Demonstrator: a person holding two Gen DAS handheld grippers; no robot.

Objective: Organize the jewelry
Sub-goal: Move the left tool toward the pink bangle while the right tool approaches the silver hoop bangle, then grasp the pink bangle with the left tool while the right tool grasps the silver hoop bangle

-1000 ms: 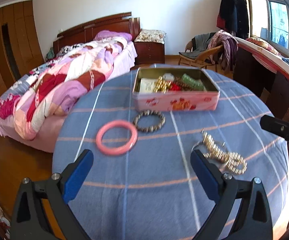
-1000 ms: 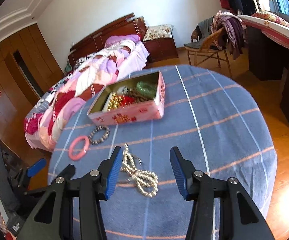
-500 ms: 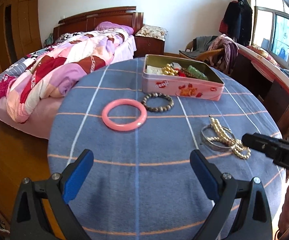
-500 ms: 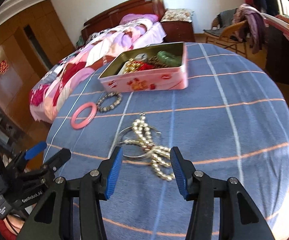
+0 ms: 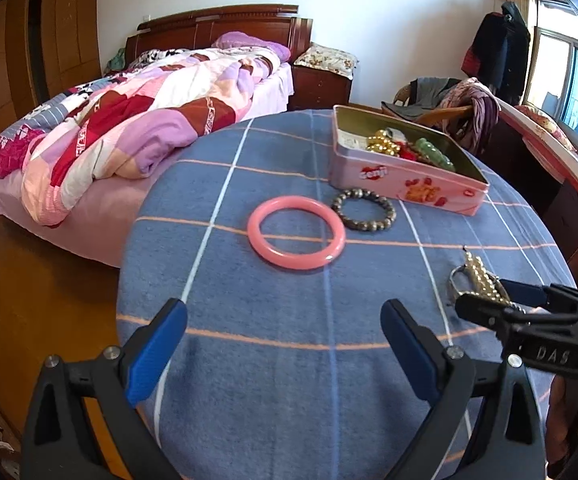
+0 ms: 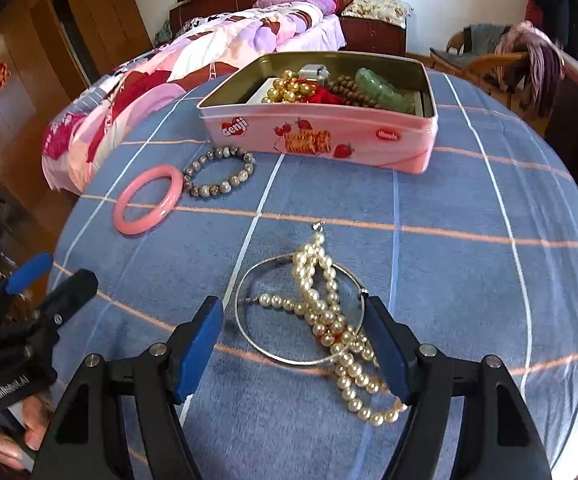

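Your tin [image 6: 321, 136] is showing "Genji" in a red heart on its pink side; "DAS" is reading on your right gripper [image 6: 297, 344]. Its jaws are opening around the pearls [image 6: 329, 312] and silver bangle [image 6: 249, 336], pads not pressing. Your left gripper [image 5: 285, 344] is hanging spread over bare cloth near the table [image 5: 249, 400] edge, short of the pink bangle [image 5: 296, 238] and bead bracelet [image 5: 364, 209].

Pink bangle [image 6: 147, 199], cream pearls [image 6: 329, 312], pink tin [image 6: 321, 134], blue checked cloth [image 6: 469, 280].
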